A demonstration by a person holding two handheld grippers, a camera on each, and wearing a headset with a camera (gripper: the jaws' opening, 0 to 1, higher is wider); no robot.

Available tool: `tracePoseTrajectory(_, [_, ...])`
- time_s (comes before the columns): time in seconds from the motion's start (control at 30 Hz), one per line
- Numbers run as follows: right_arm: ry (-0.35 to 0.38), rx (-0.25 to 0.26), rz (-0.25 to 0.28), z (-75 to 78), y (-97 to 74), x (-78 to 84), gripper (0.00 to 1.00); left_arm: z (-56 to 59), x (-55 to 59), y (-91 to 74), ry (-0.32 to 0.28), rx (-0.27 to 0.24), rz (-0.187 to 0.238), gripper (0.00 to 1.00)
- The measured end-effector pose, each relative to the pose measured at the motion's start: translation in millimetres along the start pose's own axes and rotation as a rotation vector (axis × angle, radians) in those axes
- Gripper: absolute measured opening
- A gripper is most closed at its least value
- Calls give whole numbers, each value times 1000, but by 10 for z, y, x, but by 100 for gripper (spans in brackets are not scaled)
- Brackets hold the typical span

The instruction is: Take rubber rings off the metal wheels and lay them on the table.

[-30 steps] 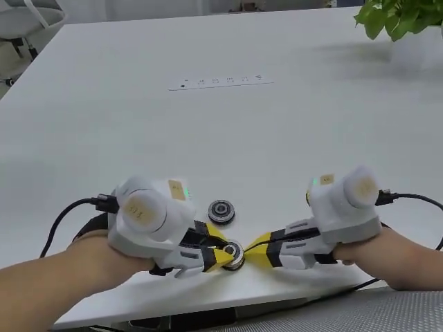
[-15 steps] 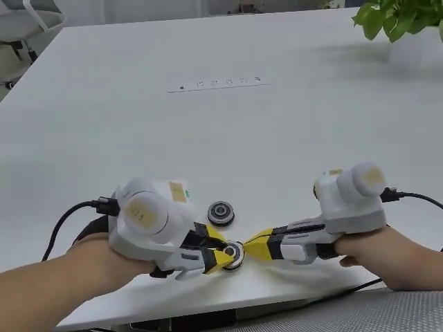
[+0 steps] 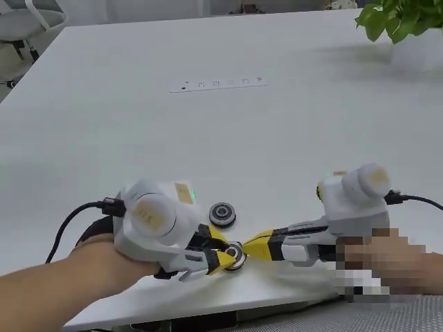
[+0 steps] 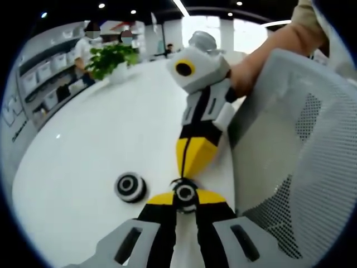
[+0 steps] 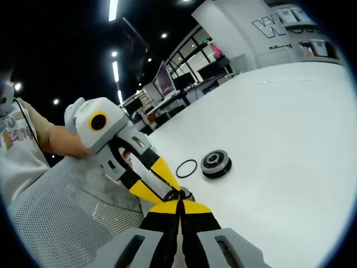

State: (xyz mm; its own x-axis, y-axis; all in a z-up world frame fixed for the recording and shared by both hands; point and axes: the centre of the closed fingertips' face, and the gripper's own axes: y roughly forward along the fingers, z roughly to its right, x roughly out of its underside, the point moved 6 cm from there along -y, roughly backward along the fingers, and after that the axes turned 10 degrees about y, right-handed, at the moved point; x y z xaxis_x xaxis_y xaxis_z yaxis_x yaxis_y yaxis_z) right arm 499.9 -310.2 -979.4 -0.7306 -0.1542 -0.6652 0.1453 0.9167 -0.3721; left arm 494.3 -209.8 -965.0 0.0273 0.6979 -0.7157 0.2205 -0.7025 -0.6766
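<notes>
My left gripper [image 3: 228, 259] is shut on a small metal wheel [image 3: 234, 254] just above the table's near edge; in the left gripper view the wheel [image 4: 185, 193] sits between the yellow fingertips. My right gripper [image 3: 250, 247] comes in from the right, jaws shut, with its tips against that wheel's rim [image 5: 182, 194]. Whether it pinches the wheel's rubber ring I cannot tell. A second wheel [image 3: 222, 214] with a black ring lies flat on the table just beyond. A loose black rubber ring [image 5: 186, 168] lies on the table beside that wheel [image 5: 216, 162].
The white table [image 3: 228, 131] stretches far ahead, with a flush socket strip [image 3: 219, 84] in its middle and a green plant [image 3: 398, 19] at the far right corner. A grey mesh chair [image 4: 290, 156] stands at the near edge.
The right gripper's body has swung out to the right and lower while its tips stayed at the held wheel. The left gripper and both wheels have kept their places.
</notes>
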Motion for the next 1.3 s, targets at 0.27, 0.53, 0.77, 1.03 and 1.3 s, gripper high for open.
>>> tracePoseTrajectory(0.27, [-23,-21,-15,-23,32,10,0,2,-6,1,8,0,-9,12])
tracePoseTrajectory(0.53, [-31,-38,-15,-47,44,14,0,0,-2,-2,9,0,-10,12])
tracePoseTrajectory(0.77, [-48,-91,-23,-111,51,19,0,1,-5,6,6,-1,-4,12])
tracePoseTrajectory(1.03, [-41,-37,12,9,20,0,0,4,-7,7,-3,-6,0,12])
tracePoseTrajectory(1.3, [-58,-26,9,5,19,-12,0,3,-13,3,22,2,6,13])
